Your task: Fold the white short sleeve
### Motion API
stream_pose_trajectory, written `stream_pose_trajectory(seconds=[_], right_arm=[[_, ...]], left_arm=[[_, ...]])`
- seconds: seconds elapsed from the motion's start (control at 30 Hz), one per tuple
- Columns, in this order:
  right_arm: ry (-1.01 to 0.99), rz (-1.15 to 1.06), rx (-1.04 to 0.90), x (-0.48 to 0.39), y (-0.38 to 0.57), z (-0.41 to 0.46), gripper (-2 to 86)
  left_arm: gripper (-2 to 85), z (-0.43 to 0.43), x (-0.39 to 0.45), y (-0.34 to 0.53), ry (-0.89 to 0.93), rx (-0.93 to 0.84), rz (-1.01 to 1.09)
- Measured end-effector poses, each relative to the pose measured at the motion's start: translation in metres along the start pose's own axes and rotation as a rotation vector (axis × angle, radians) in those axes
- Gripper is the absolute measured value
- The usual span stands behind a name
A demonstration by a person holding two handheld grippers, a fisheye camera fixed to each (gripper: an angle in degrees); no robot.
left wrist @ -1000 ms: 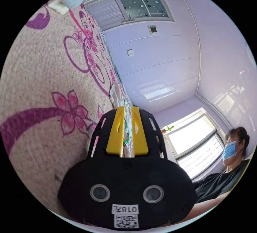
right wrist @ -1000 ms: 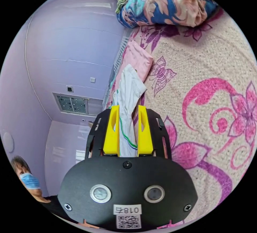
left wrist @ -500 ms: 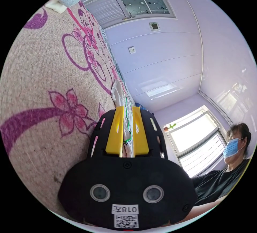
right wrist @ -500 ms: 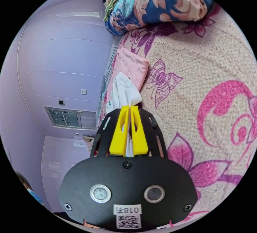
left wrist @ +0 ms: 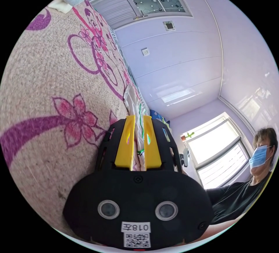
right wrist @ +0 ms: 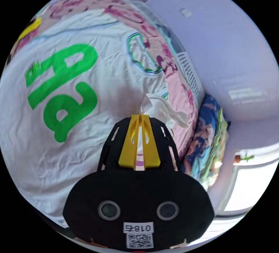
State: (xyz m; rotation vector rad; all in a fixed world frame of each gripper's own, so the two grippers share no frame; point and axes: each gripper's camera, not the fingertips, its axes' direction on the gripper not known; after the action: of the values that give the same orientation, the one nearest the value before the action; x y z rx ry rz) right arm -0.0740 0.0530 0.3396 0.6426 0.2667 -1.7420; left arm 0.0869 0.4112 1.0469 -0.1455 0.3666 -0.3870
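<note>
In the left gripper view, a beige bed cover (left wrist: 43, 90) with purple and pink flowers takes up the left side, and the left gripper (left wrist: 138, 119) sits low over it, its yellow jaws drawn close with a narrow gap in which an edge of the white short sleeve (left wrist: 139, 136) stands. The cloth sits between them, but whether both press on it cannot be told from here. To the right rise pale lilac walls, with a patterned glass panel (left wrist: 157, 0) up high, a bright window (left wrist: 215, 151) lower down, and a person in a black top (left wrist: 241, 197) at the far right edge. The right gripper view shows far more of the white short sleeve (right wrist: 72, 96): it lies spread flat across the bed, green lettering on its front and a green-trimmed neck opening towards the wall. The right gripper (right wrist: 141, 117) has its jaws nearly together, clamped on a bunched fold of the shirt's cloth. A pink sheet (right wrist: 177, 90) edges the shirt, with a blue flowered quilt (right wrist: 203, 136) bundled beside the wall.
</note>
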Motion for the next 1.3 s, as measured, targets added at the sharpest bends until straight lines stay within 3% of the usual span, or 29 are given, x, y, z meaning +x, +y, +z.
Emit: stream_pose_trajectory(seconds=[0.07, 0.13, 0.5, 0.6, 0.7, 0.77, 0.83, 1.0, 1.13, 1.23, 1.3], right_arm=[[0.217, -0.302, -0.084, -0.066, -0.009, 0.02, 1.4], [0.275, -0.341, -0.055, -0.086, -0.006, 0.025, 2.7], [0.035, -0.25, -0.01, -0.052, 0.046, 0.001, 6.5], [-0.066, -0.056, 0.068, -0.022, 0.086, -0.022, 6.3], [-0.38, 0.35, 0.215, 0.034, 0.16, -0.035, 5.9], [-0.792, 0.714, 0.419, 0.074, 0.254, -0.012, 3.1], [-1.004, 0.899, 0.529, 0.085, 0.32, 0.017, 1.4], [-1.009, 1.213, 0.619, 0.085, 0.423, 0.05, 0.0], [-1.026, 1.25, 0.571, 0.09, 0.443, 0.075, -0.3], [-1.051, 1.267, 0.563, 0.096, 0.457, 0.087, -0.4], [-1.05, 1.274, 0.573, 0.099, 0.467, 0.089, -0.4]], left_arm=[[5.0, 0.0, 0.002, -0.001, -0.002, -0.002, 0.002], [5.0, 0.0, 0.003, -0.003, -0.004, -0.003, 0.002], [5.0, 0.002, 0.02, -0.011, -0.008, 0.003, 0.008], [6.2, 0.003, 0.026, -0.016, -0.019, 0.003, -0.024], [8.0, 0.007, 0.041, -0.025, 0.011, 0.031, -0.042], [8.6, 0.015, 0.058, -0.034, 0.01, 0.059, -0.014], [9.4, 0.031, 0.074, -0.044, -0.071, 0.06, 0.012], [9.8, 0.087, 0.073, -0.07, -0.341, -0.08, -0.221], [9.8, 0.104, 0.091, -0.078, -0.406, -0.09, -0.263], [4.6, 0.113, 0.096, -0.078, -0.427, -0.081, -0.293], [-0.1, 0.12, 0.086, -0.073, -0.334, -0.081, -0.338]])
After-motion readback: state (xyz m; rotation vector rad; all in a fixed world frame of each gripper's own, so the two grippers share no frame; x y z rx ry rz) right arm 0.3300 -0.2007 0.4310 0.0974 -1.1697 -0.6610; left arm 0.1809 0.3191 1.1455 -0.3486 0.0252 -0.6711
